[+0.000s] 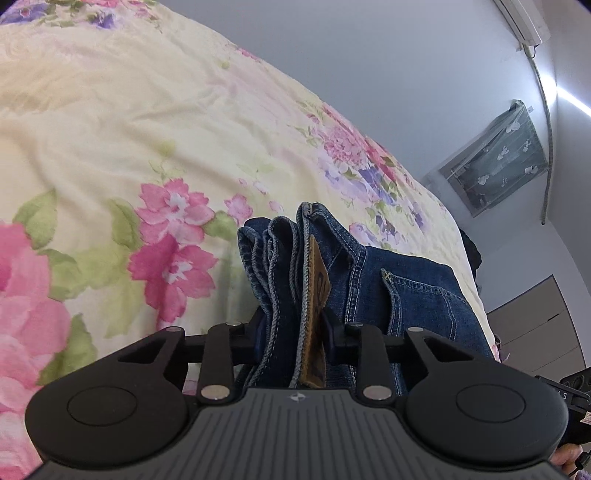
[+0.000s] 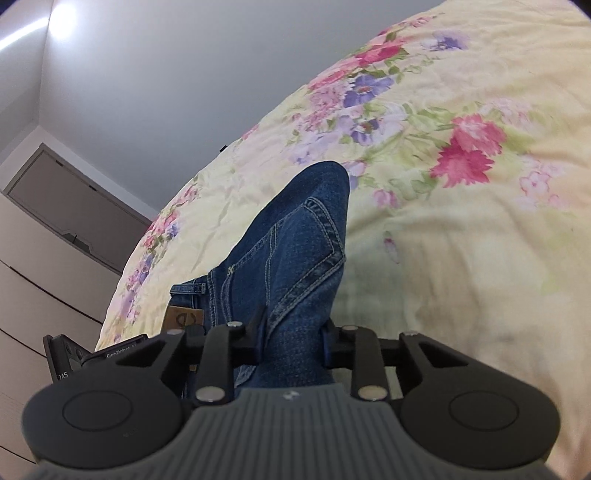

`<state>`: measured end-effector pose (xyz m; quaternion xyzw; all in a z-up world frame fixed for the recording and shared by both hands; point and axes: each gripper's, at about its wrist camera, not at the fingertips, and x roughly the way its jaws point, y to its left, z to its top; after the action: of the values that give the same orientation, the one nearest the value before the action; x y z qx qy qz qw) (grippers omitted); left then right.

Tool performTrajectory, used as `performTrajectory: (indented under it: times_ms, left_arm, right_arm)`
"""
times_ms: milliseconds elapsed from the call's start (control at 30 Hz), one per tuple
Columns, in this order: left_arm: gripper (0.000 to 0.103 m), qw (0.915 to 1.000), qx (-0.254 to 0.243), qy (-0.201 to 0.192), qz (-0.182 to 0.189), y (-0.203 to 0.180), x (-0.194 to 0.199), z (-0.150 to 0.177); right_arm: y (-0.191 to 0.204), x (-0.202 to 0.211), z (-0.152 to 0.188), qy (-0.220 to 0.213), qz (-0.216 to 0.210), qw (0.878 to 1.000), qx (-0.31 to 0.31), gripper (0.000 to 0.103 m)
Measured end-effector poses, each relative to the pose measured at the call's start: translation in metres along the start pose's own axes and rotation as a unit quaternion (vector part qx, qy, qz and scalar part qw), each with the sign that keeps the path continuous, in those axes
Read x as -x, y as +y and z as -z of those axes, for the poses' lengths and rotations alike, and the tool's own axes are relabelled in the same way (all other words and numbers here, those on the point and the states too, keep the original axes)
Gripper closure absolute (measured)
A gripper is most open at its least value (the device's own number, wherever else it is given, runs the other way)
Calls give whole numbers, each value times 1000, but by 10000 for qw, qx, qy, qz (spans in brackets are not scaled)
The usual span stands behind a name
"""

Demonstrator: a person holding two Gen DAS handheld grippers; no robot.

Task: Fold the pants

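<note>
Folded blue jeans (image 1: pixel 369 280) lie on a yellow floral bedspread (image 1: pixel 110 129). My left gripper (image 1: pixel 291 332) is shut on the stacked waistband and hem edges, where a tan leather patch (image 1: pixel 317 280) shows. My right gripper (image 2: pixel 291 332) is shut on the other, folded side of the jeans (image 2: pixel 295 251), near a back pocket. The fingertips of both grippers are hidden in the denim. In the right wrist view the left gripper (image 2: pixel 74 358) shows at the lower left beside the patch (image 2: pixel 184 317).
The bedspread (image 2: pixel 461 258) fills most of both views. Grey-white walls rise behind the bed. A curtained window (image 1: pixel 498 155) and an air conditioner (image 1: pixel 524 18) are at the right. Drawers (image 2: pixel 37 258) stand beside the bed's edge.
</note>
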<state>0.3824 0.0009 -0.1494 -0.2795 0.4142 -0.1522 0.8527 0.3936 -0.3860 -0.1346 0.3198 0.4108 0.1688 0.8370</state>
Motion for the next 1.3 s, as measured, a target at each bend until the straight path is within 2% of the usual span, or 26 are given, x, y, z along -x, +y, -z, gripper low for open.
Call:
performTrajectory:
  times_ms: [167,367,500,600,733,900,967,1067,1133,1233,1300]
  left_arm:
    - [70,9990,-292,-42,-334,19,59,-27]
    - [70,9939,-491,-80,-985,59,125,-53]
    - [70,9905,-518,-132,-1268,92,151,-63]
    - [70,9893,-410,-166,-1389,118,155,-68]
    - [70,9901,-180,-147,-1387,152,144,-66]
    - [68,9929,109,-128,-1179,191,125,-53]
    - [63,9944,210,-130,-1023,201,121,-50]
    - [54,9957,200,-104,-898,209,116,-45]
    - [44,9957,273,-117,-873,214,115,-43]
    - [37,9954,598,-66,-752,224,115,-43]
    - [34,9947,631,-41,-817,222,118,-43]
  right_arm:
    - [48,-17,17,126,-324,9994,93,80]
    - [100,-71,55,447,-887,9950,-101,80]
    - [126,-112,83,661,-1214,9901,-238,80]
    - [141,-139,95,759,-1331,9879,-254,80]
    - [151,-173,104,900,-1247,9880,-142,80]
    - [139,-200,114,1048,-1008,9893,-90,80]
    - [129,-204,114,1031,-993,9897,-41,80]
    - [116,-214,121,1057,-748,9916,-39,80]
    - [110,-221,125,1066,-598,9924,-152,79]
    - [115,-224,127,1033,-448,9936,-26,79]
    - [119,-224,125,1085,-358,9935,30,80]
